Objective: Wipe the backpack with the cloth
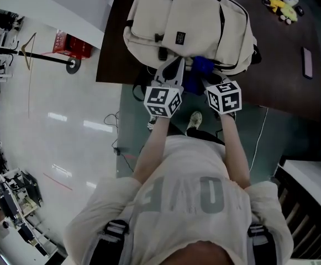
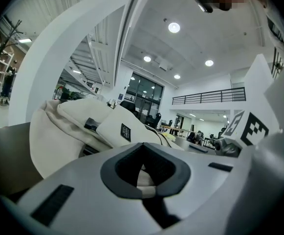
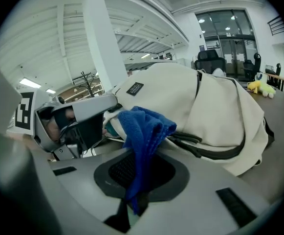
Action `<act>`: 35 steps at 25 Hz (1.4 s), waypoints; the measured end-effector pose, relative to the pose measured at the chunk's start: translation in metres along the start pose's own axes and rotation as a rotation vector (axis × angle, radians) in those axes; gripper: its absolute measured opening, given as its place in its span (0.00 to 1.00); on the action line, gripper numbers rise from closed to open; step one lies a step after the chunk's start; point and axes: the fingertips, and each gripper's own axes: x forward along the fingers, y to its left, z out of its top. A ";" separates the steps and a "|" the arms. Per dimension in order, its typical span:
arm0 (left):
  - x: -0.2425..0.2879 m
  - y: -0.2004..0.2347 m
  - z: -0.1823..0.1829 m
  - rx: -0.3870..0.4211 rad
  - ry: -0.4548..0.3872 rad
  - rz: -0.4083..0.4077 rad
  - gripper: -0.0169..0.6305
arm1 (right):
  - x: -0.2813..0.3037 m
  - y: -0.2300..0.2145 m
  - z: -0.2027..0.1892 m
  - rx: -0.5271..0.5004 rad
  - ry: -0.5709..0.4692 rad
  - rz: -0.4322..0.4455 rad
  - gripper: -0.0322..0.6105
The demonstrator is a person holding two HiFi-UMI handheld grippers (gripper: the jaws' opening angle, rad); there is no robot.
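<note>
Our right tongs [image 3: 134, 199] pinch the blue cloth [image 3: 144, 126], bunched just beside the cream backpack [image 1: 188, 21]. Our left tongs [image 2: 145, 182] are pressed together on what looks like a fold of its fabric. We judge wiping is about to start: next, press the cloth onto the near edge and sweep. The backpack lies at upper middle of the head view on a dark worktop [image 1: 282, 87], with glossy pale floor [image 1: 66, 120] at left.

Backpack [image 1: 188, 21] on table [image 1: 276, 54]; cloth [image 1: 203, 65] at its near edge; phone [image 1: 307, 62] right; toy [image 1: 282, 7] beyond phone.
</note>
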 end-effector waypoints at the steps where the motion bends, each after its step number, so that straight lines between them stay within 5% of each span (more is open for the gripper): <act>1: 0.002 -0.002 -0.001 0.000 0.000 -0.001 0.03 | -0.003 -0.004 -0.003 0.007 0.007 -0.006 0.12; 16: 0.024 -0.031 -0.010 0.002 0.019 -0.054 0.03 | -0.047 -0.089 -0.037 0.084 0.052 -0.213 0.12; 35: 0.030 -0.064 -0.001 0.028 0.006 -0.080 0.03 | -0.070 -0.118 -0.045 0.085 0.051 -0.257 0.11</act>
